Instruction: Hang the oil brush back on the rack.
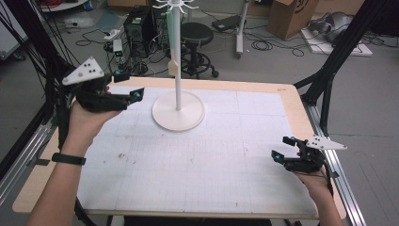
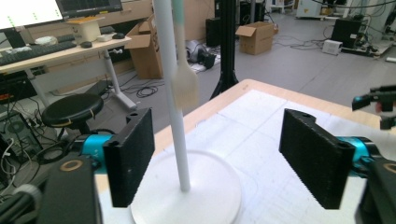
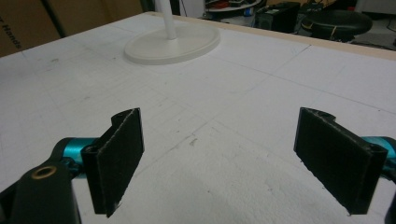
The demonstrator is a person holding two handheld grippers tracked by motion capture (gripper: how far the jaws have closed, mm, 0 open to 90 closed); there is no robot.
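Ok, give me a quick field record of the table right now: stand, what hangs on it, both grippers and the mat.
stand: white stand, round base on the far-left part of the mat, pole upright
hanging item: pale spatula-like utensil beside the pole, clear of the base
left gripper: left gripper held above the table's far-left corner, open, pointed at the pole, holding nothing
right gripper: right gripper low over the near-right mat, open, holding nothing
mat: white gridded mat, lightly scuffed

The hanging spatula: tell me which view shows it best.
The high view: the spatula hangs beside the stand's pole, seen whole and sharp. The left gripper view shows it close but blurred. The right gripper view offers the stand's base.
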